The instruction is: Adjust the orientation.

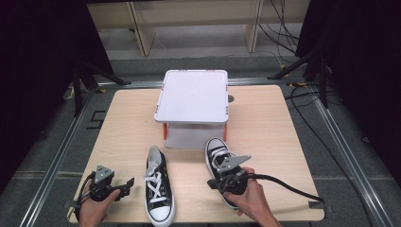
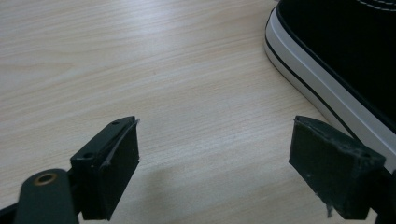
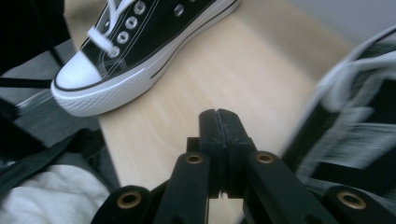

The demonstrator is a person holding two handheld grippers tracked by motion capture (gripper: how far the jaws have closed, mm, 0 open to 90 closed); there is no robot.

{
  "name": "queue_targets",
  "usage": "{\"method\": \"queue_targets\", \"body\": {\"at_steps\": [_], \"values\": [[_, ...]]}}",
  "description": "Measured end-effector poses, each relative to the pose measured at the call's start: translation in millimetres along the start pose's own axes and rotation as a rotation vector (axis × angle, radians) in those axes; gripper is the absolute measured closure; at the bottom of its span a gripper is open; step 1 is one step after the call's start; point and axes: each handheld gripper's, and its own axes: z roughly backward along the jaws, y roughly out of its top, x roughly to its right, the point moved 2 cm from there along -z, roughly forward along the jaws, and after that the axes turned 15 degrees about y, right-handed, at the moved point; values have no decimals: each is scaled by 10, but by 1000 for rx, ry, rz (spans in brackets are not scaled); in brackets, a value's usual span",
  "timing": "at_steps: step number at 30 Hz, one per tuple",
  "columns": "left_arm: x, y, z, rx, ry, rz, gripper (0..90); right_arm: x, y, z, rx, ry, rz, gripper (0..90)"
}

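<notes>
The wooden counter [image 1: 265,123] carries a white two-tier rack [image 1: 193,106]. In front of the rack, two black canvas sneakers are set: the left sneaker [image 1: 158,189] lies free, the right sneaker [image 1: 218,158] beside the right hand-held gripper [image 3: 218,122], whose jaws are pressed together on nothing. The left hand-held gripper [image 2: 215,163] is held wide. A firm hold on the heel collar is advised.

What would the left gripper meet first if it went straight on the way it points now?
Probably the left sneaker: the left gripper points toward its side, jaws open, bare table between. Exact depth is unclear.
</notes>
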Motion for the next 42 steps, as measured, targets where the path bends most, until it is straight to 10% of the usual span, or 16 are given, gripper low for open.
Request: {"method": "queue_targets", "body": {"at_steps": [6,11,18,28,42], "values": [[6,1,2,5,-10,15,155,115,-38,482,99,-141,1,772],[16,5,-11,-3,-6,-5,155,191,-79,585,58,-241,29,654],[-9,-1,-5,-4,4,-4,155,210,-87,480,18,-241,40,446],[13,5,-4,-3,0,7,155,167,-66,397,74,-143,-22,455],[22,12,-16,2,-6,9,155,109,77,306,75,-163,1,462]]}}
